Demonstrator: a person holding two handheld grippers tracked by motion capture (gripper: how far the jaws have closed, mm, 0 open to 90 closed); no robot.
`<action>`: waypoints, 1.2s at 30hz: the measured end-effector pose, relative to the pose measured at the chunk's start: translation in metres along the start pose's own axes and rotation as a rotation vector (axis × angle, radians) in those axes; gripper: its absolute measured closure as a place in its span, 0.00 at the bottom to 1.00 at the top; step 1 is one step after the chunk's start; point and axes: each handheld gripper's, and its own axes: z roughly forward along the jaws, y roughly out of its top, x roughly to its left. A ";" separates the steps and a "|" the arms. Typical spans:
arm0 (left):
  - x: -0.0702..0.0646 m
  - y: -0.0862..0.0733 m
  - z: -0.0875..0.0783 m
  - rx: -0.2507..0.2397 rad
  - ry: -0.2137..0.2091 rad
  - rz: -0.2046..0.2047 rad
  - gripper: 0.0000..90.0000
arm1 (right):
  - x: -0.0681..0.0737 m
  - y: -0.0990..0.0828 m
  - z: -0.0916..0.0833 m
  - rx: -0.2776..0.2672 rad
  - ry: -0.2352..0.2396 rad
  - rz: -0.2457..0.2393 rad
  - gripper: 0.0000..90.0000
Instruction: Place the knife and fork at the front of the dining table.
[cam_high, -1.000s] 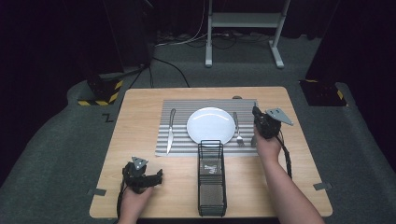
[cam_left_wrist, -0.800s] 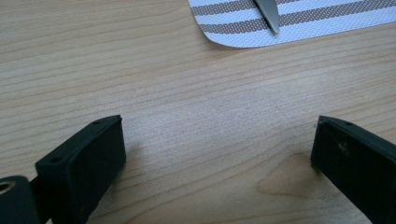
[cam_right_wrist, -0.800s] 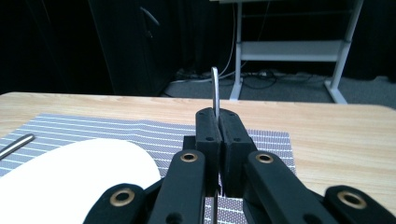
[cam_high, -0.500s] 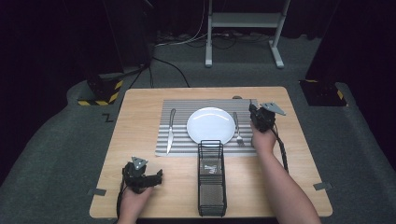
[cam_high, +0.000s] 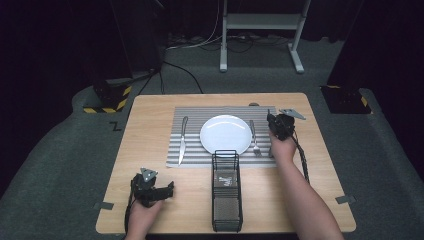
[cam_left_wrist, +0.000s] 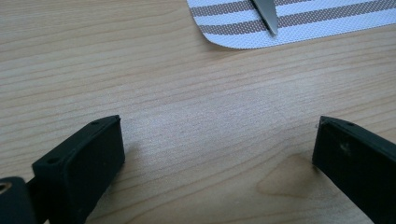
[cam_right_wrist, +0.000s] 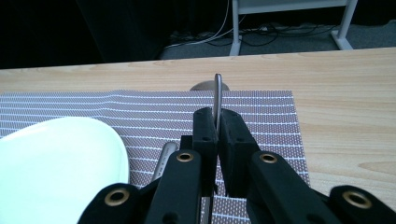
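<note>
**Spoon held over the right edge of the placemat**

Take the placemat (cam_high: 200, 150) as your landmark. The plate (cam_high: 226, 134) lies at its centre, the fork (cam_high: 254, 137) just right of the plate. Your right gripper (cam_right_wrist: 217, 135) is over its right edge, jaws clamped on a thin spoon (cam_right_wrist: 217, 95), whose long axis runs straight out from the jaws. Your left gripper (cam_high: 165, 190) waits near the placemat's lower left corner, jaws apart and empty.

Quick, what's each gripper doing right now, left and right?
Left gripper: open, nothing between its jaws, over bare table.
Right gripper: shut on a thin metal utensil above the placemat.
</note>
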 end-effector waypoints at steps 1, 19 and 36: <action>0.000 0.000 0.000 0.000 -0.001 0.001 0.03 | 0.000 0.000 0.000 0.002 0.000 -0.005 0.95; 0.001 0.000 0.000 -0.001 -0.004 0.000 0.02 | 0.002 0.002 -0.006 0.014 0.001 -0.028 0.82; -0.001 0.000 0.001 0.005 0.008 0.012 0.02 | 0.005 -0.025 -0.052 0.030 -0.024 -0.103 0.90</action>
